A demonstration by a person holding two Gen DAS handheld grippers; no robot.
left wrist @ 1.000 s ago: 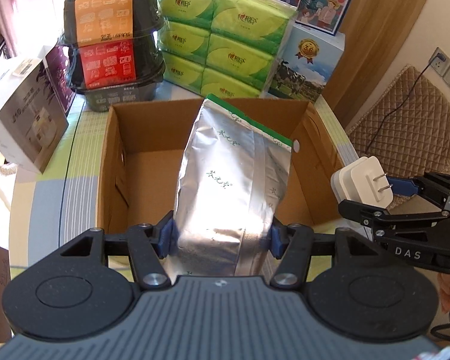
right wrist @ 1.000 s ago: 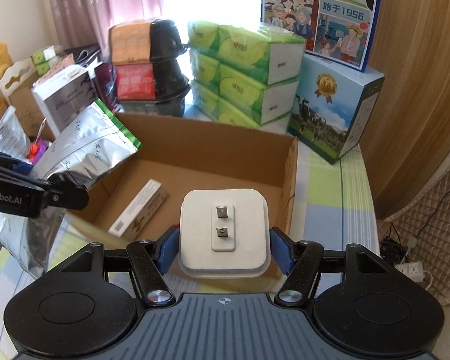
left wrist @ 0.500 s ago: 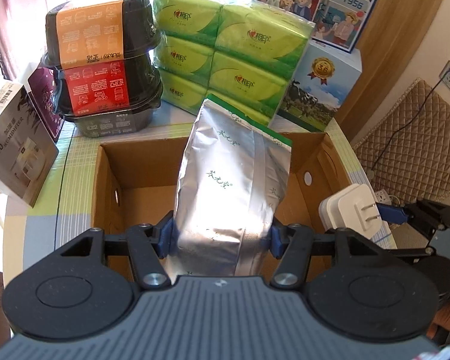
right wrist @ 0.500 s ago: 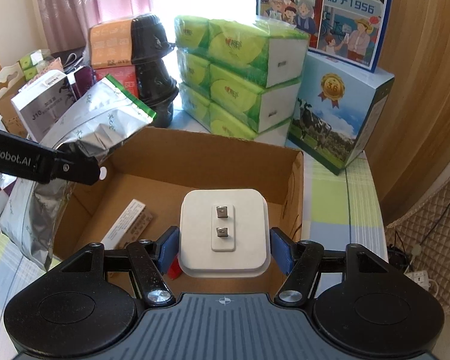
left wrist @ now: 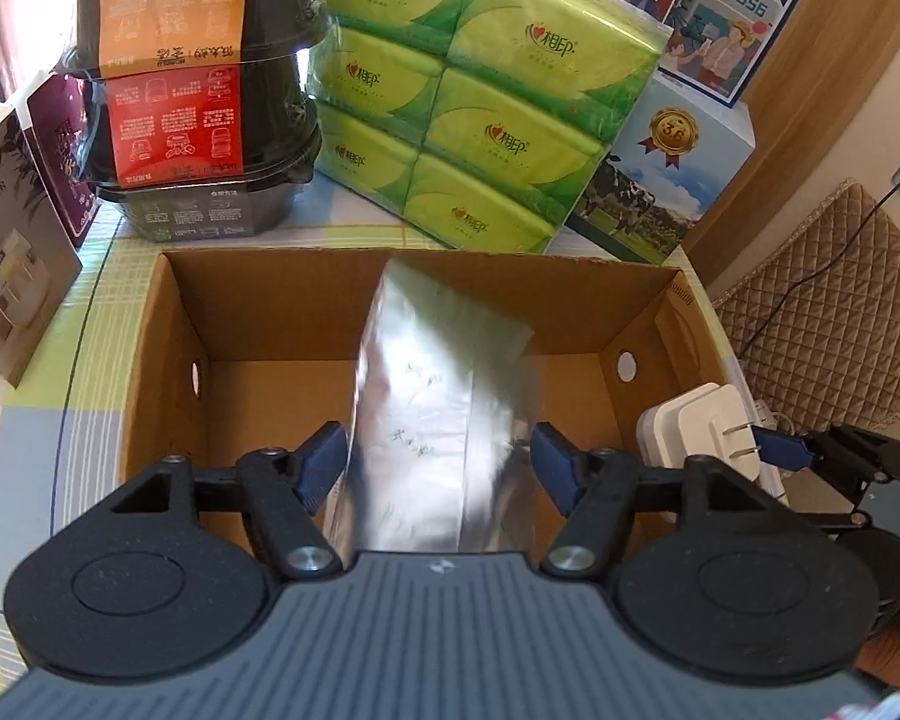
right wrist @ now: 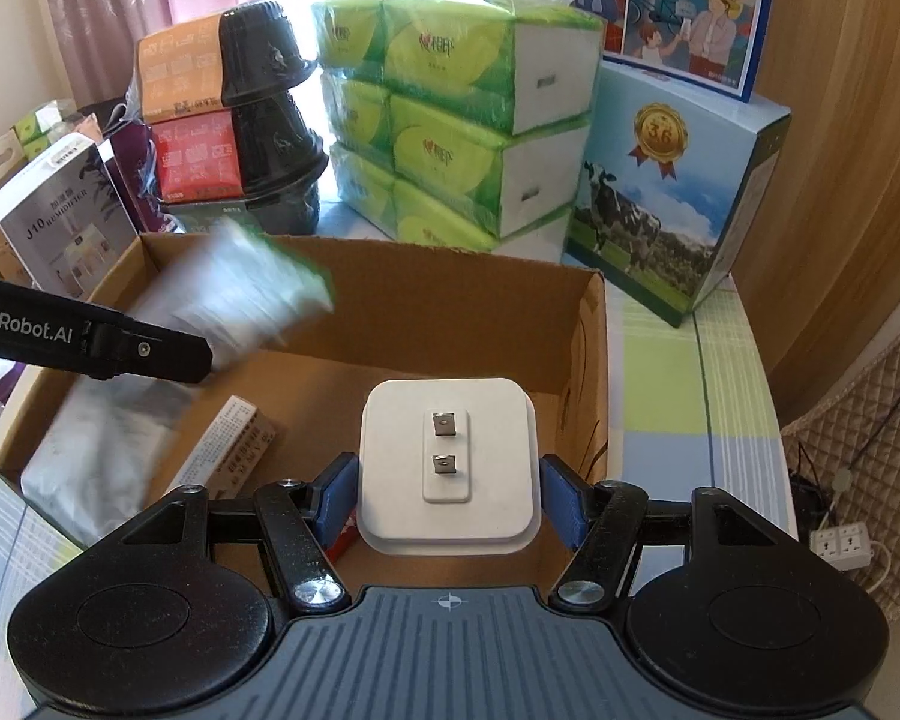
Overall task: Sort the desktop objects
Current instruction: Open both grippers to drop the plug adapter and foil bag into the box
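Note:
A silver foil bag with a green top hangs blurred between the fingers of my left gripper, which is open, with small gaps at both pads. The bag's top points into the open cardboard box. In the right wrist view the foil bag is a smear over the box's left side, beside my left gripper's finger. My right gripper is shut on a white two-pin plug adapter, held over the box's near right corner. The adapter also shows from the left wrist.
A slim carton lies on the box floor. Behind the box stand green tissue packs, stacked black bowls and a blue cow-print box. A humidifier box stands left. A power strip lies on the floor right.
My left gripper's fingers have parted and the foil bag, sharp before, now blurs as it slips down into the box. Both grippers moved forward over the box; the adapter stays gripped.

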